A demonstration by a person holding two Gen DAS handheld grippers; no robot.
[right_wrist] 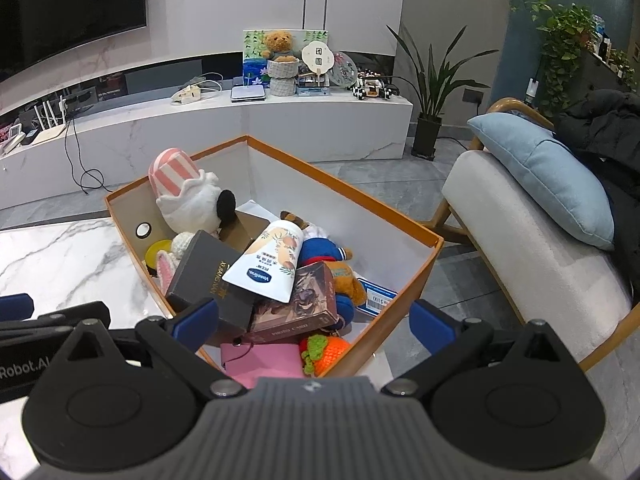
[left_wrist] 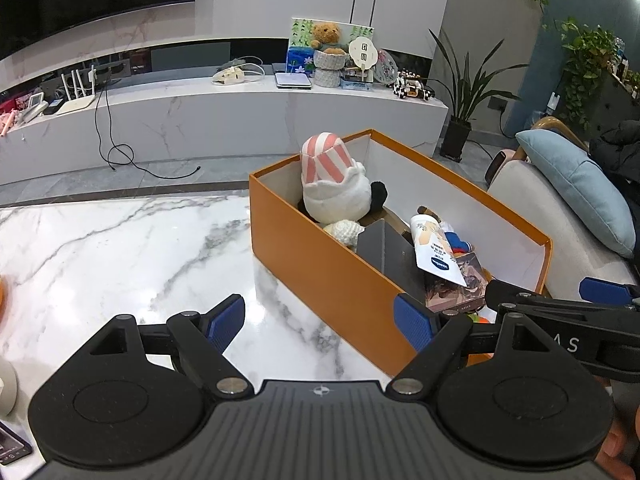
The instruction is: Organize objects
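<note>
An orange cardboard box (left_wrist: 320,264) stands on the white marble table (left_wrist: 120,248); it also shows in the right wrist view (right_wrist: 400,216). It holds a white plush with a pink striped hat (right_wrist: 188,196), a white lotion tube (right_wrist: 268,264), a black box (right_wrist: 212,276), a brown book (right_wrist: 300,308), a blue and orange plush (right_wrist: 332,260), a pink case (right_wrist: 260,360) and a knitted carrot (right_wrist: 328,350). My left gripper (left_wrist: 320,320) is open and empty at the box's near left corner. My right gripper (right_wrist: 314,322) is open and empty above the box's near end.
A phone (left_wrist: 12,446) and a white object (left_wrist: 6,388) lie at the table's left edge. A grey armchair (right_wrist: 532,248) with a blue cushion (right_wrist: 548,176) stands right of the table. A marble TV console (right_wrist: 200,128) is beyond.
</note>
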